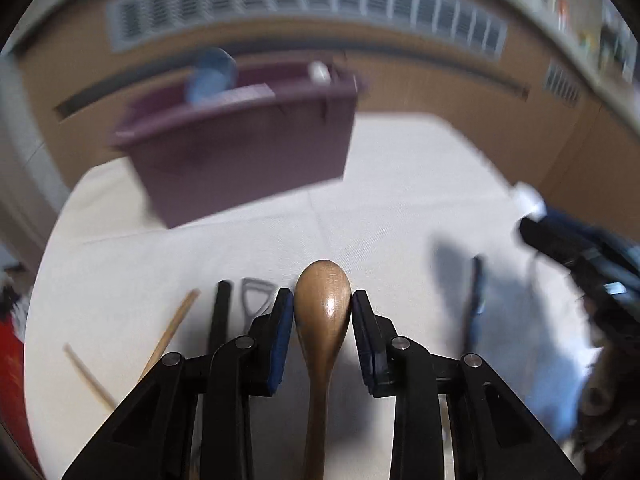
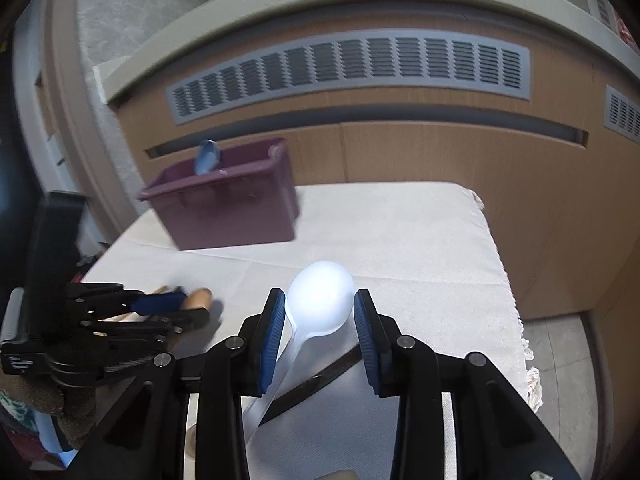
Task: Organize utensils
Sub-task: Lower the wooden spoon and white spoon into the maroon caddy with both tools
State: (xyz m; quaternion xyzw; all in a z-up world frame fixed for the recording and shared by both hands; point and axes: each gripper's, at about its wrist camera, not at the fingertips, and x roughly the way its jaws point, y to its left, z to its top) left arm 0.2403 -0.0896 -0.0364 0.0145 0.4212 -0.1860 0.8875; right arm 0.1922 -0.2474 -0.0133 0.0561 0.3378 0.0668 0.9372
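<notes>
A brown wooden spoon (image 1: 323, 320) is held between the blue pads of the left gripper (image 1: 323, 310), whose jaws are clamped on the sides of its bowl; the handle runs back between the fingers toward the camera, so the long axis lies along the gripper's own line. A translucent white plastic spoon (image 2: 320, 298) is gripped in the same manner by the right gripper (image 2: 320, 308), bowl forward and handle trailing back beneath the jaws.

The relation on which the coming move appears to turn is that of each spoon to the purple plastic bin (image 2: 232, 204), which stands near the far left corner of the white cloth-covered table (image 2: 400, 232), ahead of both grippers. A pale blue spoon (image 2: 207, 157) is already seen leaning inside it. The left gripper is judged the nearer (the bin fills more of its view).

Near the front edge of the table, left of the wooden spoon, wooden chopsticks (image 1: 172, 332), a black handle (image 1: 221, 316) and a grey utensil (image 1: 254, 294) remain unsorted.
</notes>
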